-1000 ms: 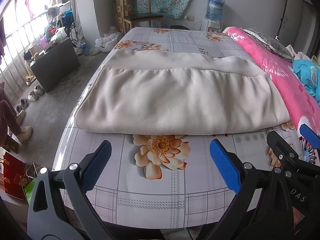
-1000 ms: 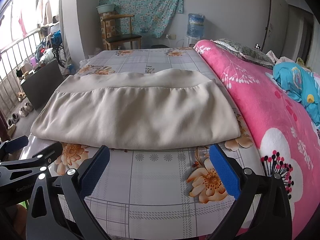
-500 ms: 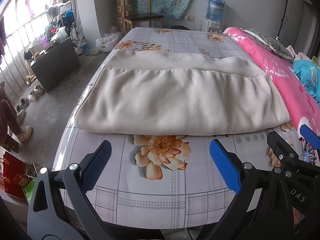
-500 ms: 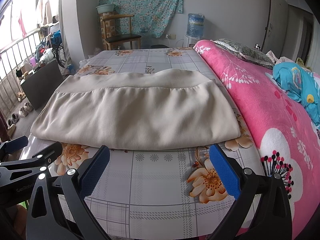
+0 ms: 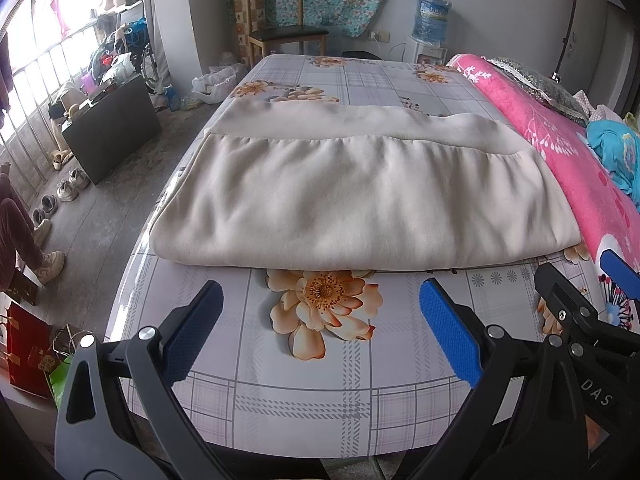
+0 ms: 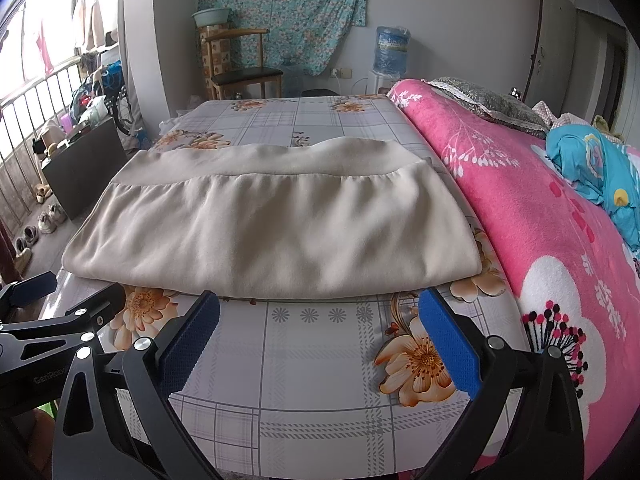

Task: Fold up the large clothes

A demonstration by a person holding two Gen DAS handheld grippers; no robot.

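A large beige garment point(image 5: 360, 196) lies folded flat on a bed with a grey plaid floral sheet point(image 5: 304, 384); a smooth band runs along its far edge. The same beige garment point(image 6: 276, 232) fills the middle of the right wrist view. My left gripper point(image 5: 320, 332) hovers open over the bare sheet just short of the garment's near edge, nothing between its blue pads. My right gripper point(image 6: 320, 336) is open too, a little before the near right edge. Each gripper shows at the other view's side: the right gripper point(image 5: 588, 292) and the left gripper point(image 6: 64, 300).
A pink floral blanket point(image 6: 560, 216) with a blue cloth point(image 6: 600, 168) covers the bed's right side. A wooden chair point(image 5: 280, 36) and a water dispenser point(image 5: 430, 28) stand beyond the bed. On the left floor are a dark cabinet point(image 5: 112, 128), shoes and a person's leg point(image 5: 20, 236).
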